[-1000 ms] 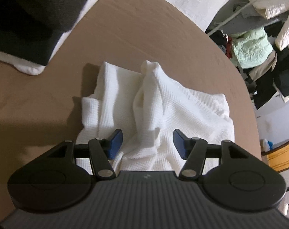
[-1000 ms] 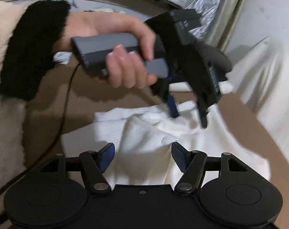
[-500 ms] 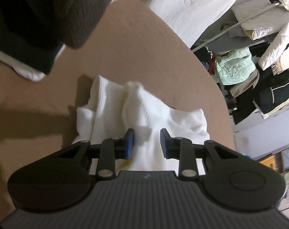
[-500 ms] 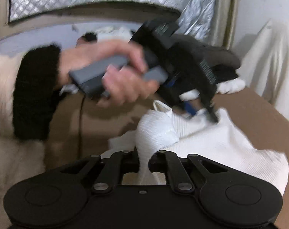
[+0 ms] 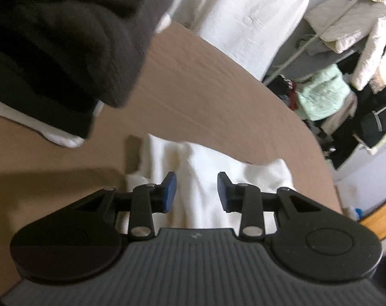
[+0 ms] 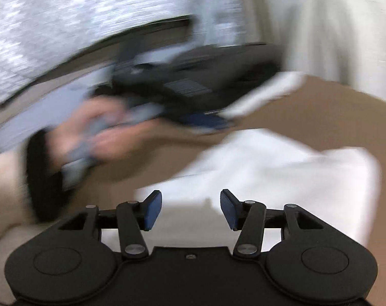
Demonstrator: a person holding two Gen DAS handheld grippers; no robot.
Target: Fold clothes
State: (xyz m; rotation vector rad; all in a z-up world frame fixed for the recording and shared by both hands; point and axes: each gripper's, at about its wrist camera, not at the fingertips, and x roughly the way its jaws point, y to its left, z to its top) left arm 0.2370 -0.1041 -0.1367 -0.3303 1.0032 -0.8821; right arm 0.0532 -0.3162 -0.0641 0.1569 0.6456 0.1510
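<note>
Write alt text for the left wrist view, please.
The left gripper, its blue-padded jaws opening with nothing pinched between them, is above a rumpled white garment on a brown table. A stack of dark folded clothes sits at upper left.

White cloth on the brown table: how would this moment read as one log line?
task: fold clothes | white cloth: rumpled on brown table | left gripper: opening, nothing pinched | right gripper: opening, nothing pinched
</note>
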